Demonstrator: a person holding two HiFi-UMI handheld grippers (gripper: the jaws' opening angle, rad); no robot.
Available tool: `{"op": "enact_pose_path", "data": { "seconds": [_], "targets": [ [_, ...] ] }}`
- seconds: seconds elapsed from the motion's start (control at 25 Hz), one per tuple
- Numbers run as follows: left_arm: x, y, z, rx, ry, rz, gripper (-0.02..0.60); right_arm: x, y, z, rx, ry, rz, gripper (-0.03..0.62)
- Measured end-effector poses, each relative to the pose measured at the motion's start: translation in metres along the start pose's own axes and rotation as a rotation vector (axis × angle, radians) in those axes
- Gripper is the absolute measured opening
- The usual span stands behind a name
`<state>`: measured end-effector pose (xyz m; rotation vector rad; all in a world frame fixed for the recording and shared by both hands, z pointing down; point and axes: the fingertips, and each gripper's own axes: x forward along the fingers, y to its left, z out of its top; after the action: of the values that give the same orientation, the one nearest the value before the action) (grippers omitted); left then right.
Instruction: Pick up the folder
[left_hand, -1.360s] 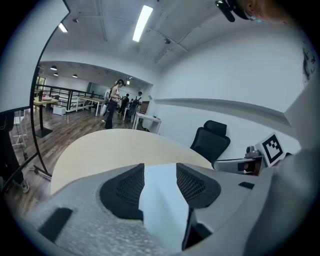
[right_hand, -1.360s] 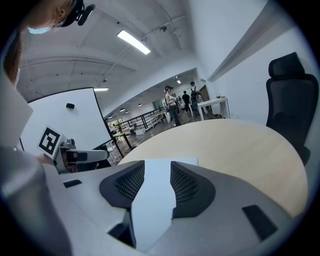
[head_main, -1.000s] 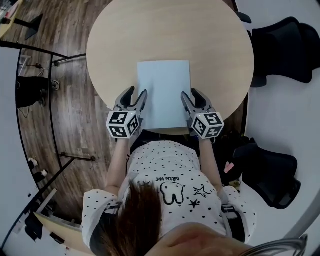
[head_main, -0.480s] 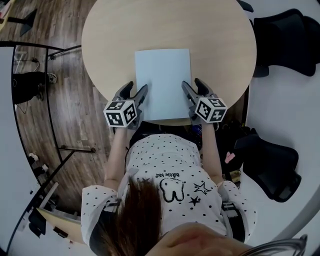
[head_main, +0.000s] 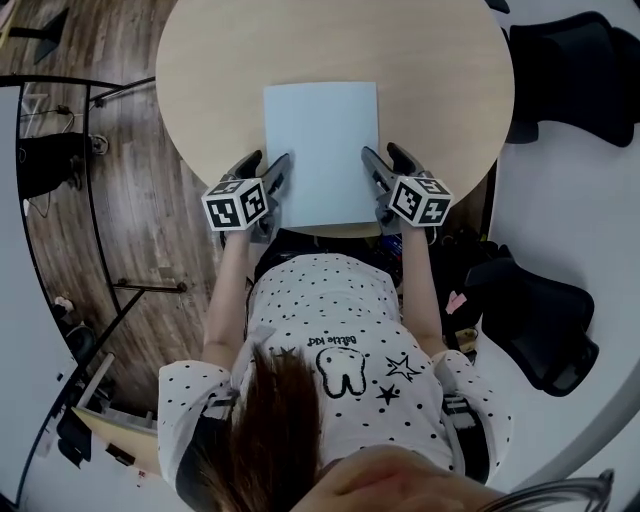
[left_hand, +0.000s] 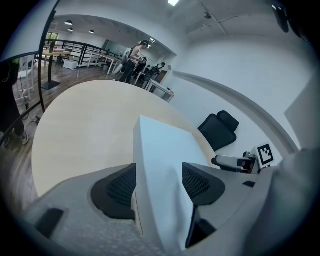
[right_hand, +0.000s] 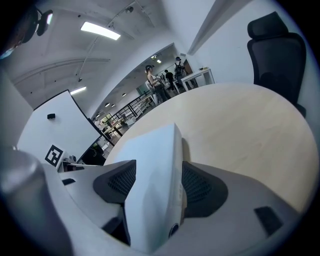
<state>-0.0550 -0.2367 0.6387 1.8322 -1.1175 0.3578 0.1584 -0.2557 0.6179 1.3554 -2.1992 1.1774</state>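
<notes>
Pale blue-grey, the folder (head_main: 320, 150) lies flat on the round, light wood surface (head_main: 215, 70), its long sides running away from the person. Its near short edge sits just inside the surface's near rim. The left tool (head_main: 267, 162) straddles the folder's left long edge close to the near corner. Its jaws stand wide apart, with the edge between the pads and no clamp showing. The right tool (head_main: 384, 154) does the same at the right long edge, jaws spread and the folder's side between them. Bare wood lies open to the left, to the right and beyond the folder's far edge. Two black chairs (head_main: 575, 70) (head_main: 540, 335) stand off the surface's right side, and a dark railing (head_main: 95, 150) crosses the wooden floor (head_main: 150, 230) at the left.
</notes>
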Motion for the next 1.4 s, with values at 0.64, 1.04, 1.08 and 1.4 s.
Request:
{"op": "enact_pose_path", "data": {
  "seconds": [0.64,1.04,1.08,1.4],
  "targets": [
    [0.017,0.009,-0.014,-0.071,0.085,-0.023,0.287,0.022,-0.013,-0.027,0.173,0.064,0.06,0.275],
    [0.021,0.009,-0.015,-0.066,0.098,-0.029,0.287,0.025,-0.01,-0.029,0.173,0.077,0.102,0.268],
    [0.022,0.008,-0.015,-0.062,0.099,-0.025,0.287,0.025,-0.011,-0.03,0.171,0.078,0.107,0.267],
    [0.02,0.009,-0.014,-0.057,0.058,-0.014,0.285,0.027,-0.009,-0.029,0.148,0.087,0.09,0.265]
  ]
}}
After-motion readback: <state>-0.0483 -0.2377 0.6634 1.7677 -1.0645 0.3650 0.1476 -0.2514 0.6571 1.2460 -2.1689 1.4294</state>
